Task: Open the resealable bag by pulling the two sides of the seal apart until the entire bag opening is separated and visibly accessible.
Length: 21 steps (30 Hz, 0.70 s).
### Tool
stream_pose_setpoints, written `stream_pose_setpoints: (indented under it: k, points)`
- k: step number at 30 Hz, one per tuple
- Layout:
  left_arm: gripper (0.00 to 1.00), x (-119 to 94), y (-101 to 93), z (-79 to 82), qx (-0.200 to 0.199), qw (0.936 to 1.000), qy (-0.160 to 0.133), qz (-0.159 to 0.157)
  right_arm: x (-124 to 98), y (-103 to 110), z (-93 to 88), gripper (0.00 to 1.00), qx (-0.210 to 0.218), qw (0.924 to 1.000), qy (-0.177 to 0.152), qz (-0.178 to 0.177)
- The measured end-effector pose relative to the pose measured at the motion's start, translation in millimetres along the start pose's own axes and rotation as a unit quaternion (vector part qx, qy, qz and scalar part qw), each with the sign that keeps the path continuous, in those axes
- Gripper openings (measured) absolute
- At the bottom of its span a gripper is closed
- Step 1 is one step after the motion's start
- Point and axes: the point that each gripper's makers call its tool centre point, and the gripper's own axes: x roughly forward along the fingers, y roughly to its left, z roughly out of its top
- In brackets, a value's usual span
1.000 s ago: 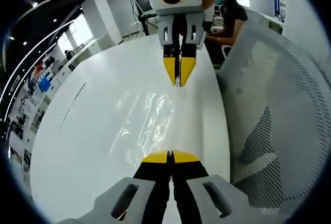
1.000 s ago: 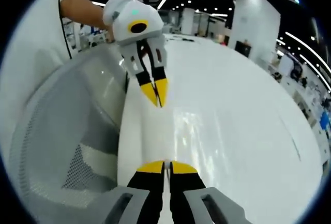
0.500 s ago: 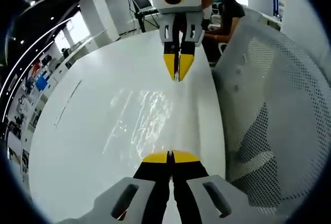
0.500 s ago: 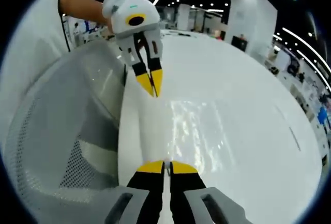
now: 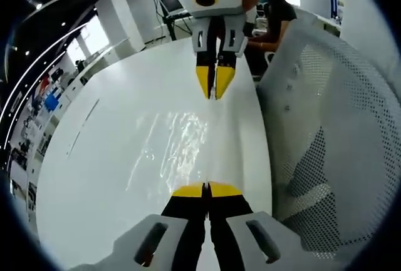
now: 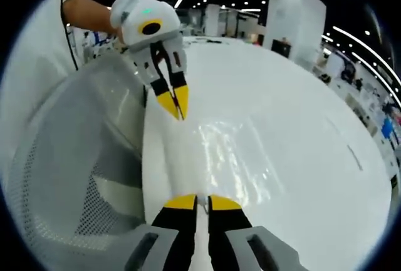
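Clear resealable bag (image 5: 178, 143) stretched flat over the white table (image 5: 94, 177), close to the table edge nearest the mesh chair (image 5: 326, 152), glinting with wrinkled highlights. Left gripper (image 5: 206, 189) clenched on the bag's near edge, yellow tips pressed together with the film coming straight out from between them. Right gripper (image 5: 212, 89) clamped on the opposite edge, farther along the table from the chair's seat, tips nearly closed around a thin sliver of plastic. Same arrangement in the right gripper view: right gripper (image 6: 195, 201) pinched shut at the bottom, left gripper (image 6: 175, 105) pinched shut across the bag (image 6: 235, 158), table (image 6: 313, 158) beyond, chair (image 6: 75, 171) alongside. Seal line itself too transparent to pick out (hard to say whether any of it has parted yet). Judged as the pulling stage: film taut between two grips, opening not visibly gaping. Best done by drawing the grips apart steadily, square to the seal rather than along it, keeping the pinch high on the lips so force reaches the zip track and not the bag body. Worth holding the clamp firm, since slick film slips easily; worth avoiding a jerk that could tear a side seam.
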Motion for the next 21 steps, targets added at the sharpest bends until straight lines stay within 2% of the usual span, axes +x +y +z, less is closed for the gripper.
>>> stream_pose_setpoints:
  k: [2, 8, 11, 17, 21]
  points:
    - [0.0, 0, 2.0, 0.1, 0.008, 1.0, 0.0, 0.003, 0, 1, 4.0, 0.05, 0.015, 0.9998, -0.01, 0.002]
    - [0.0, 0, 4.6, 2.5, 0.012, 0.9999, -0.005, 0.006, -4, 3, 15.2, 0.09, 0.02, 0.9994, -0.025, 0.009]
    - [0.0, 0, 5.2, 3.3, 0.019, 0.9997, -0.008, 0.009, -9, 8, 30.5, 0.12, 0.043, 0.9968, -0.061, 0.028]
    - [0.0, 0, 4.8, 3.9, 0.031, 0.9994, -0.01, 0.012, -11, -1, 44.1, 0.15, 0.055, 0.9957, -0.073, 0.016]
    - [0.0, 1, 3.6, 5.3, 0.033, 0.9993, -0.012, 0.01, -3, -6, 49.3, 0.15, 0.056, 0.9959, -0.07, 0.012]
